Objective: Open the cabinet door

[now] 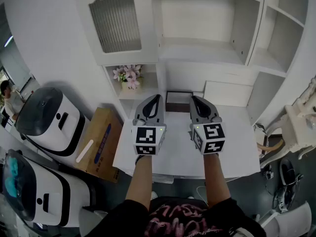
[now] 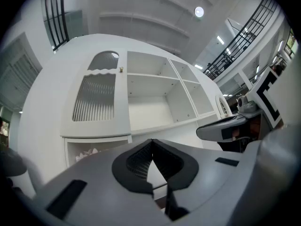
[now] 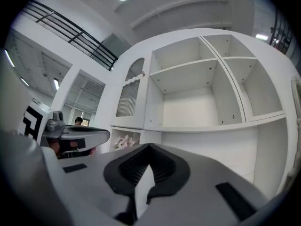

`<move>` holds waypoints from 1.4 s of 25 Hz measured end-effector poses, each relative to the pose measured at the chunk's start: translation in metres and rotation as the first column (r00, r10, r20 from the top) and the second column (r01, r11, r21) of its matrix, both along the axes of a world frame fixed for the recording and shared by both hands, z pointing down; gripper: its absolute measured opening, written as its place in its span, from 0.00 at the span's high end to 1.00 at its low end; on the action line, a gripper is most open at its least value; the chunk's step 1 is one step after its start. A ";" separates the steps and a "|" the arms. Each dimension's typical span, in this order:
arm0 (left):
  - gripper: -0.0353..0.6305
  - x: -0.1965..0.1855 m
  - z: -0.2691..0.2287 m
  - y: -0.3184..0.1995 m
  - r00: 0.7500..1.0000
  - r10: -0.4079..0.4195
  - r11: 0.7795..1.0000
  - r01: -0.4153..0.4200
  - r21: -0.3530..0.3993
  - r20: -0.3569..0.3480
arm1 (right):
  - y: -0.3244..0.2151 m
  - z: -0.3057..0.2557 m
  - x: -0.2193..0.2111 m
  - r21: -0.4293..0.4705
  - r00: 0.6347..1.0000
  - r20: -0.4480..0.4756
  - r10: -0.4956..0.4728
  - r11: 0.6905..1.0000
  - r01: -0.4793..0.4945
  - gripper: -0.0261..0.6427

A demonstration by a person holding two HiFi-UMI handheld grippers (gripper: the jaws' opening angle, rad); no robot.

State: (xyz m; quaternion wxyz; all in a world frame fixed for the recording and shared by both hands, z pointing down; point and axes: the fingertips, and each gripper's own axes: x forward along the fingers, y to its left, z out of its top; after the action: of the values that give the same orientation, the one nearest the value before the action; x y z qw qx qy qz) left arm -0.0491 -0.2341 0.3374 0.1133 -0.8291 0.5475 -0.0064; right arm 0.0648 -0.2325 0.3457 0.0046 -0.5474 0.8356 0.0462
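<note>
The cabinet door [image 1: 116,23] stands shut at the upper left of the white cabinet, above the back left corner of the counter [image 1: 232,147]. Its long axis is upright. It carries a tall ribbed pane with a small arched pane over it. One small knob [image 2: 121,69] sits on the door's right edge, level with the arched pane, so the hinges are judged to lie on the left edge and the door to swing out leftward. The left tongs [image 1: 157,98] and the right tongs [image 1: 194,98] are held side by side over the middle of the counter, pointing toward its back edge, well apart from the door. Both pairs have their tips drawn together with nothing between them. From both, the door lies ahead, higher and to the left; the left tongs are the nearer, though the knob sits high above either. In judgement the reach must go up and left to the knob, and the tips must part before any grip. Count: one door, one knob, two tongs. The right gripper view shows four open compartments to the right of the door. One pot of flowers [image 1: 129,75] stands in the niche below the door.
</note>
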 end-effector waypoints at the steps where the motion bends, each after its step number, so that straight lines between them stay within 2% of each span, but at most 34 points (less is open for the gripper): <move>1: 0.92 0.000 0.000 0.000 1.000 0.000 1.000 0.000 -0.001 0.001 | -0.001 0.001 0.000 -0.003 1.000 0.000 0.002 1.000 -0.002 0.94; 14: 0.92 -0.012 0.000 -0.015 1.000 0.005 1.000 -0.005 -0.006 -0.019 | -0.014 0.003 -0.010 0.001 1.000 -0.026 0.008 1.000 -0.007 0.94; 27: 0.92 -0.052 -0.037 -0.043 0.997 0.070 0.996 -0.068 0.050 -0.044 | -0.033 -0.040 -0.038 0.086 0.993 -0.060 0.106 0.991 -0.100 0.94; 29: 0.92 -0.055 -0.044 -0.046 0.996 0.086 0.994 -0.084 0.063 -0.031 | -0.036 -0.047 -0.043 0.098 0.991 -0.057 0.118 0.989 -0.112 0.94; 35: 0.92 -0.054 -0.065 -0.058 0.996 0.079 0.991 -0.076 0.108 -0.028 | -0.043 -0.066 -0.051 0.127 0.995 -0.037 0.089 0.988 -0.083 0.94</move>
State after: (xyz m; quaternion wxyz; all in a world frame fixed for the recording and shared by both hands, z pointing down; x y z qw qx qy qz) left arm -0.1036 -0.2921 0.2723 0.1490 -0.8425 0.5161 0.0407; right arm 0.0143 -0.2755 0.2799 0.0193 -0.5804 0.8065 0.1106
